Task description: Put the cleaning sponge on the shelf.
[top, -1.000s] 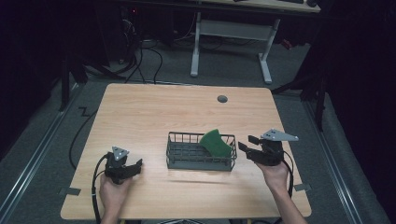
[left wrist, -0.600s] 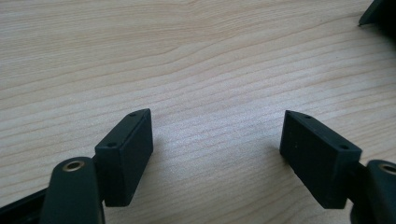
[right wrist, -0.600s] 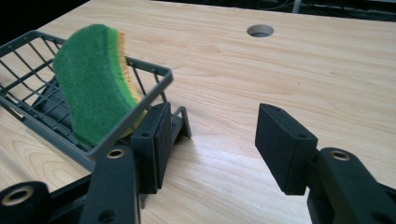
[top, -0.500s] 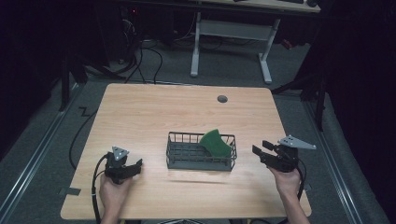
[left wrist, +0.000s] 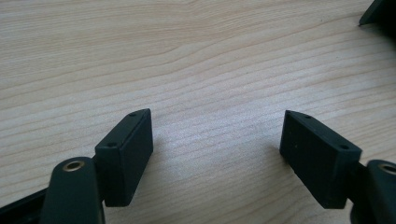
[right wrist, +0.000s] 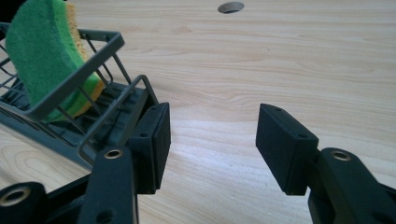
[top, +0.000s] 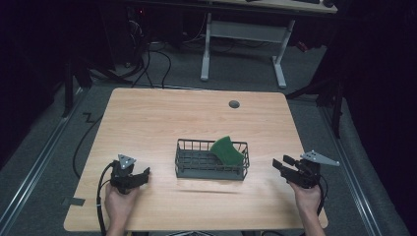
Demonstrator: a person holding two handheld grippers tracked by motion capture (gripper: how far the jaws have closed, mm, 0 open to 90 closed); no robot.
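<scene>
Green on one face and yellow on the other, the sponge (top: pixel 227 150) stands tilted in the right end of the basket (top: pixel 189 167). It leans against the basket's wires, and its top pokes up over the rim. The basket is dark wire and sits near the middle of the wooden table (top: pixel 162 118).

The right gripper (top: pixel 279 163) is held just right of the basket, not touching it. Its jaws are spread apart with nothing between them. In the right gripper view, the sponge (right wrist: pixel 44 51) shows at the upper left, inside the basket (right wrist: pixel 100 46), and the gripper (right wrist: pixel 212 140) has bare wood between its jaws. One jaw is very near the basket's corner, but I cannot tell if they touch.

The left gripper (top: pixel 140 175) is low at the left side of the table, well apart from the basket. Its jaws are also spread wide and hold nothing. In the left gripper view, the gripper (left wrist: pixel 217 140) has bare wood under it.

A small grey hole (top: pixel 234 104) sits in the table far behind the basket. It also shows at the top of the right gripper view (right wrist: pixel 230 6).
</scene>
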